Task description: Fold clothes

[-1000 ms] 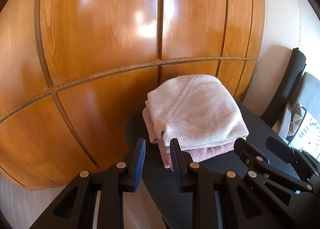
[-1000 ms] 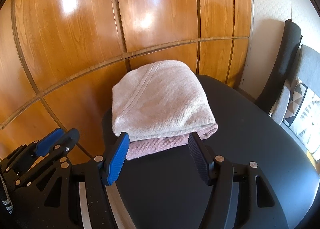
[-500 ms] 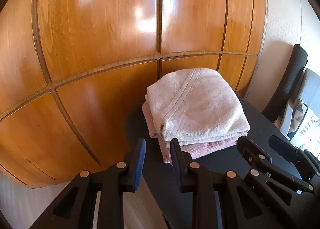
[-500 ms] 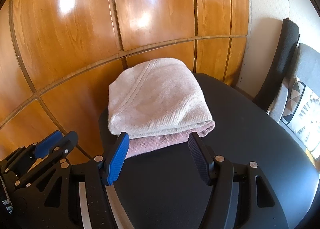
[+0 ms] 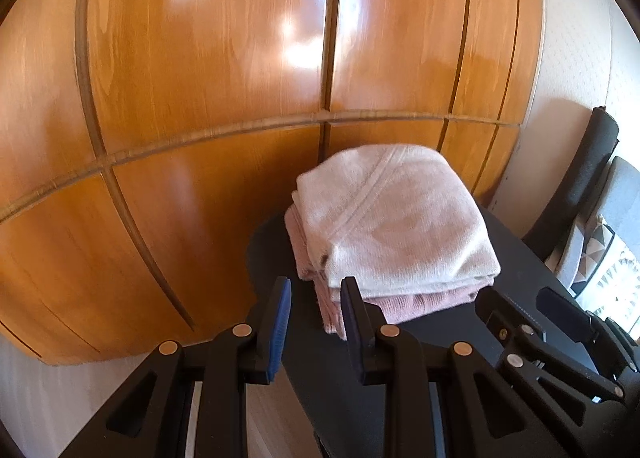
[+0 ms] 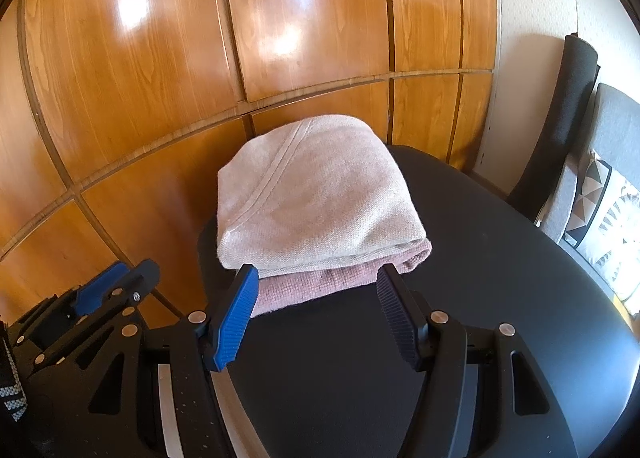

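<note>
A folded cream garment [image 5: 396, 222] [image 6: 316, 194] lies on top of a folded pink garment [image 5: 420, 300] [image 6: 320, 282], stacked at the far left corner of a black table [image 5: 400, 398] [image 6: 480, 298]. My left gripper [image 5: 314, 298] stands open just short of the stack's near left corner, holding nothing. My right gripper [image 6: 316, 290] is open wider, its fingers framing the stack's near edge without touching it. Each gripper shows in the other's view: the right gripper [image 5: 532, 318] at the lower right, the left gripper [image 6: 116, 282] at the lower left.
Glossy wooden cabinet doors [image 5: 240, 78] [image 6: 200, 58] rise close behind and left of the table. A dark chair [image 5: 588, 178] [image 6: 568, 106] and a grey seat with a patterned cushion [image 6: 604, 226] stand at the right. Pale floor [image 5: 264, 426] shows past the table's left edge.
Both grippers have drawn back a little from the stack, which now looks smaller and farther away. Both keep their openings unchanged. The stack itself has not moved.
</note>
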`<control>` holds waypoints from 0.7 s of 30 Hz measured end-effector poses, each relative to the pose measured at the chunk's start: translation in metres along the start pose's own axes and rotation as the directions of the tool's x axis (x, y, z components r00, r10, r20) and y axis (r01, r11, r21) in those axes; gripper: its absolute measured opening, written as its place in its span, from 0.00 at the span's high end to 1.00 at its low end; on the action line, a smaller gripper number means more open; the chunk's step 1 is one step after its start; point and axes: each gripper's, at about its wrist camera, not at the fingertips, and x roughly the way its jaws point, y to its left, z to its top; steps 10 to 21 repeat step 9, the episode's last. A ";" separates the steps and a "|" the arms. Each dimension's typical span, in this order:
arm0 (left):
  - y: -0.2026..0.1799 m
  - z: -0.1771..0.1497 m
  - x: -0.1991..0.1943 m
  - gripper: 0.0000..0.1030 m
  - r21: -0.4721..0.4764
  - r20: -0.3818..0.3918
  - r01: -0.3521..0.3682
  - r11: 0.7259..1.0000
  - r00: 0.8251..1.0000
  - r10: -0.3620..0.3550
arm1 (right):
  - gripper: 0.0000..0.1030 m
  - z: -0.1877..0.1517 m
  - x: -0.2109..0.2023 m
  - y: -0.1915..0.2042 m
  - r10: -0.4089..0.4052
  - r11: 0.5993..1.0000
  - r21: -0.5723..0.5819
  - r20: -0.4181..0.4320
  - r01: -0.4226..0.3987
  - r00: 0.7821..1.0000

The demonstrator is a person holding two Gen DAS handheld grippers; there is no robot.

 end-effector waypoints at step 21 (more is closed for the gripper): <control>-0.001 0.003 -0.003 0.75 -0.003 0.020 0.016 1.000 1.000 -0.015 | 0.37 0.001 -0.004 -0.001 0.001 1.000 0.014 0.008 -0.001 1.000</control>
